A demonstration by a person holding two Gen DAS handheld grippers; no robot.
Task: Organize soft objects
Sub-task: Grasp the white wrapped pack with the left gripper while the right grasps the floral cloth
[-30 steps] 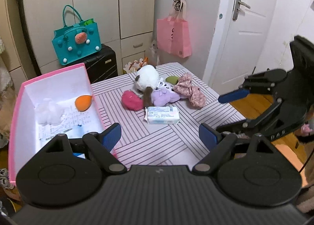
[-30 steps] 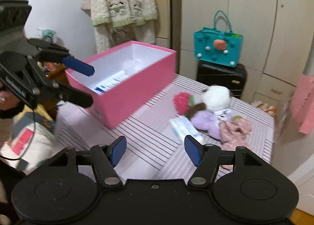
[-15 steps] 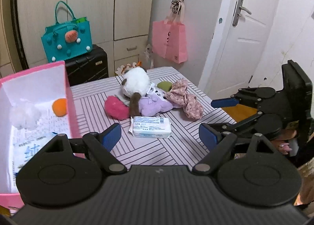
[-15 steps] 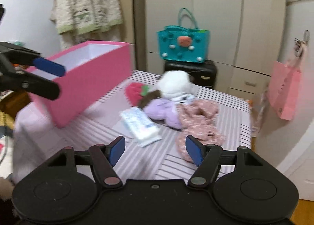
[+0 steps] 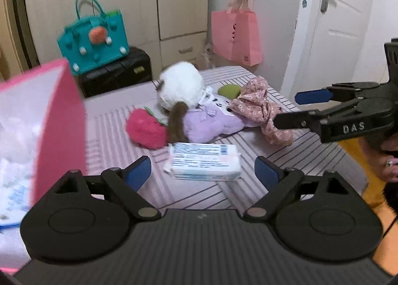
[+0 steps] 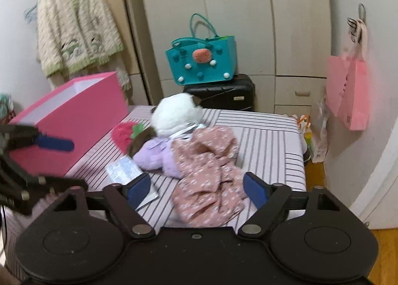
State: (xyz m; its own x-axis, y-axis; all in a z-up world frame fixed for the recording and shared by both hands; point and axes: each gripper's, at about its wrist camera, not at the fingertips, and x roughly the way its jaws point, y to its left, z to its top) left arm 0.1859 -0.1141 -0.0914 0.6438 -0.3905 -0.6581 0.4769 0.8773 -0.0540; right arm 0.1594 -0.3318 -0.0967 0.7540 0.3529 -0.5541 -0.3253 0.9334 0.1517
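Note:
A pile of soft things lies on the striped table: a red strawberry plush, a white and purple plush toy, a green pad and a pink floral cloth. In front of the pile lies a white tissue pack. My left gripper hovers low over the pack, jaws opening, pads not touching it. My right gripper is over the floral cloth's near end, jaws opening, not pressing on it. Each gripper shows in the other's view: the right gripper and the left gripper.
An open pink box with paper and fluff inside stands on the table's left side. Behind the table are a teal bag on a black suitcase, cupboards, a hanging pink bag and a white door.
Both grippers have come down and closer to the pile. The right one has swung from the pink box towards the floral cloth, and its jaws stand wider. The left's jaws widened slightly.

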